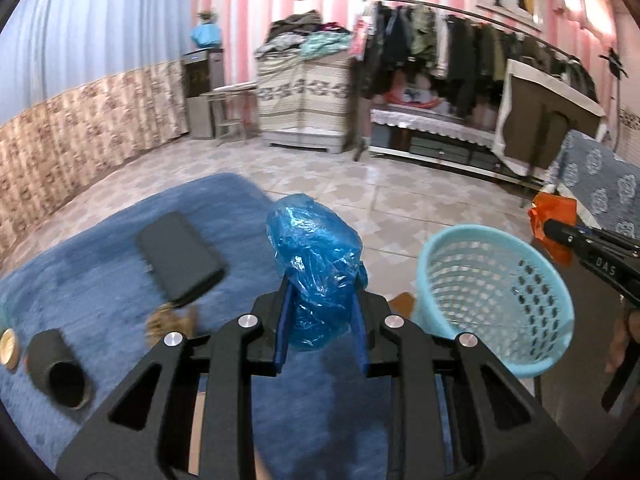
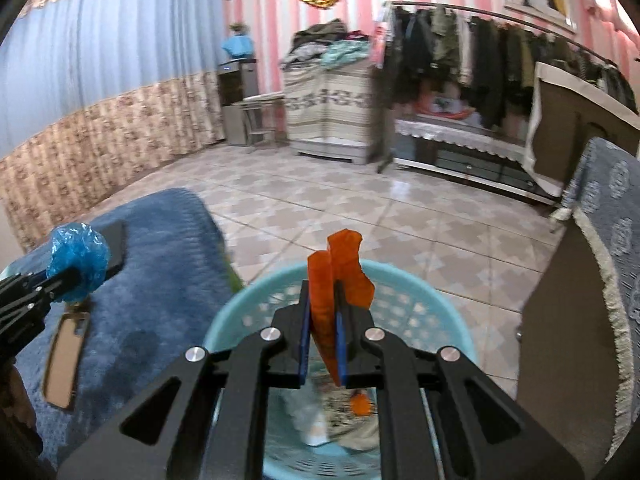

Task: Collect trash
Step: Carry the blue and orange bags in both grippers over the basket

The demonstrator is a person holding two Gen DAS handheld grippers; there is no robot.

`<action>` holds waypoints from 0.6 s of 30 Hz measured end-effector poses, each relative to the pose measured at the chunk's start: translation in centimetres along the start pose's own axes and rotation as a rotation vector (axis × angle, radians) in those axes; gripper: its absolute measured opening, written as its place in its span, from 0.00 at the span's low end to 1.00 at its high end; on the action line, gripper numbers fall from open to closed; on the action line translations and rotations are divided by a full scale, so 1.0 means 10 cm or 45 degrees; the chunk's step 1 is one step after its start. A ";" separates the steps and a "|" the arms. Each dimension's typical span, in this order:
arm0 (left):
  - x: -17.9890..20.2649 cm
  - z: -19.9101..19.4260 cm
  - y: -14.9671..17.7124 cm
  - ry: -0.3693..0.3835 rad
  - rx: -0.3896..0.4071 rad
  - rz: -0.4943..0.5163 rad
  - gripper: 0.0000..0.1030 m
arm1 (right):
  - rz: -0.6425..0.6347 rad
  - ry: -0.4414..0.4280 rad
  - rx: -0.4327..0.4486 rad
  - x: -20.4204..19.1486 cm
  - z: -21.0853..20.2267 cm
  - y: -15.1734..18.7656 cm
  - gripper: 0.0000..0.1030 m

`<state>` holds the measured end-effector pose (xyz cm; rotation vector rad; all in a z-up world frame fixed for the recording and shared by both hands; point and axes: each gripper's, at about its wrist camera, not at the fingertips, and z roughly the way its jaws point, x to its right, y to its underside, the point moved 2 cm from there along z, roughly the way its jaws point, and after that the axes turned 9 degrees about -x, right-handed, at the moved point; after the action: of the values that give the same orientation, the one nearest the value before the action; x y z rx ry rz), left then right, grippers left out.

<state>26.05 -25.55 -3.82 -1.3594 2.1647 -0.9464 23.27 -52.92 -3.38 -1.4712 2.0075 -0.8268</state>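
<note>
My left gripper point(image 1: 320, 300) is shut on a crumpled blue plastic bag point(image 1: 314, 256), held above the blue rug point(image 1: 120, 216). To its right stands a light blue perforated basket point(image 1: 496, 300). My right gripper point(image 2: 323, 316) is shut on an orange plastic scrap point(image 2: 344, 276) and hangs right over the basket point(image 2: 240, 312), which holds paper and wrapper trash. In the right wrist view the left gripper point(image 2: 74, 276) with the blue bag point(image 2: 78, 258) sits at the far left. In the left wrist view the right gripper point(image 1: 548, 228) with the orange scrap point(image 1: 554, 210) enters from the right edge.
On the rug lie a black phone-like slab point(image 1: 180, 256), a black cylinder point(image 1: 58, 368), a brown clump point(image 1: 172, 318) and a flat brown case point(image 2: 64, 356). A brown cabinet point(image 2: 568, 340) with a grey cover stands right of the basket. Tiled floor point(image 2: 340, 208) stretches to a clothes rack point(image 1: 460, 48).
</note>
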 end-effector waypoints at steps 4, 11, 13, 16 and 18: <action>0.31 0.15 -0.06 0.044 0.004 0.059 0.23 | 0.015 0.066 -0.012 0.25 0.02 0.01 0.10; 0.73 0.34 -0.14 0.120 -0.008 0.101 0.23 | 0.030 0.081 -0.029 0.50 0.07 0.00 0.10; 0.84 0.36 -0.13 0.134 -0.005 0.121 0.23 | 0.046 0.078 -0.030 0.56 0.08 -0.01 0.10; 0.98 0.40 -0.12 0.143 -0.010 0.147 0.23 | 0.063 0.077 -0.030 0.62 0.09 0.00 0.10; 1.02 0.43 -0.13 0.153 -0.020 0.149 0.23 | 0.071 0.078 -0.034 0.65 0.10 0.01 0.10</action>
<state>25.15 -36.50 -5.73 -1.1959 2.3178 -0.9906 22.08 -59.29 -4.43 -1.4136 2.1022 -0.8344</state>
